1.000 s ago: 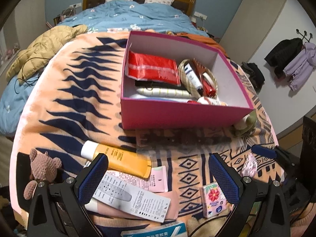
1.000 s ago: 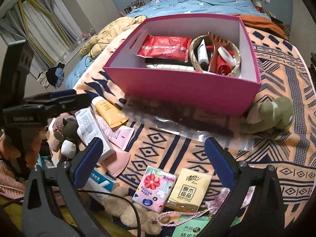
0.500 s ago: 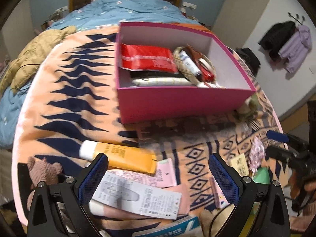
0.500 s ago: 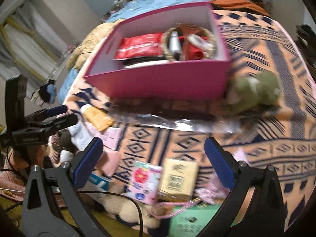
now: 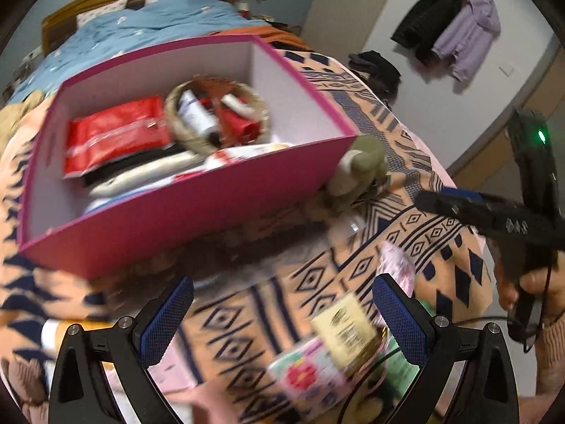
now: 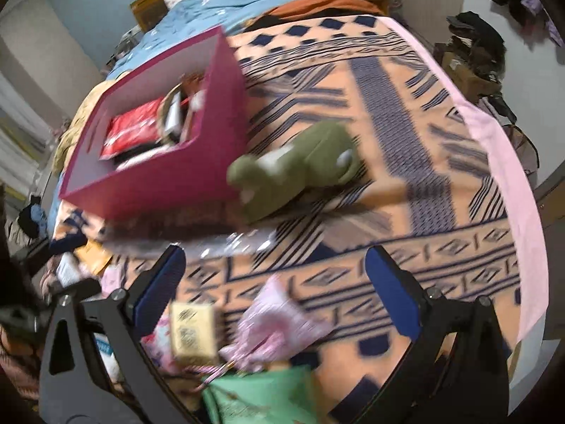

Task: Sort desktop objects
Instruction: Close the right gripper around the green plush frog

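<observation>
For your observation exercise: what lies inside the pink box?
Inside the pink box: a red packet, a woven basket holding small tubes, and pale tubes along the near wall. Whatever lies beneath them is covered, and blur hides the labels.

My box (image 5: 183, 212) sits on the counter (image 6: 406, 134) with the basket (image 5: 215, 116) inside; the plush toy (image 6: 300, 169) lies just right of it, tissue packs (image 5: 342, 328) nearer me.

Matt pink cardboard box (image 5: 197, 212), woven cloth blanket (image 6: 388, 106), plush green toy (image 6: 300, 166), glossy red packet (image 5: 116, 134).
</observation>
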Tool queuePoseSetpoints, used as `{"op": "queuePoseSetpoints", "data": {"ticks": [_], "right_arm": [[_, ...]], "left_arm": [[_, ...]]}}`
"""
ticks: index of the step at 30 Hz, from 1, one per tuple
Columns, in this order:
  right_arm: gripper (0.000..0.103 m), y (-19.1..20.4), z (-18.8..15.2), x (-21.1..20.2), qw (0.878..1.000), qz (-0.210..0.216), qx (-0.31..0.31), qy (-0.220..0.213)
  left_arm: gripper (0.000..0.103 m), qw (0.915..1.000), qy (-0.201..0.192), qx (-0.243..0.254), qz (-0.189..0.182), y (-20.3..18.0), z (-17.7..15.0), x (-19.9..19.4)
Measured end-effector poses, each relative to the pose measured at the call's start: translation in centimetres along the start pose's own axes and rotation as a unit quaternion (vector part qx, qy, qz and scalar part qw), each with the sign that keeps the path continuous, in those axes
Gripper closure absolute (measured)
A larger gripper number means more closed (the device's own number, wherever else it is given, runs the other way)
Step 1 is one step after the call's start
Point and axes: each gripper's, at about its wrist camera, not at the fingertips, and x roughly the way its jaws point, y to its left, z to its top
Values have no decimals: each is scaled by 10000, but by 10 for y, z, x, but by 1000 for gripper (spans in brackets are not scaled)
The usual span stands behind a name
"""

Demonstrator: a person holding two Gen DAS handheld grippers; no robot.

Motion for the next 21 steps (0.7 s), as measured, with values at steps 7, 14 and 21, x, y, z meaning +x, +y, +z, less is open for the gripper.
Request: {"op": "queuePoseSetpoints", "data": {"ticks": [7,14,21], "right_arm": [[13,-43,49,31,9995,248,-114,176],[29,-68,83,71,9960,673,-224,544],[41,-68,88,92,9868,1331,-396,834]], "left_arm": [[1,9993,142,-339,36,-26,22,34],[4,9965,217,-784,173,-31,35,59],[6,9933,268,-1099,246,-31,39,71]]}}
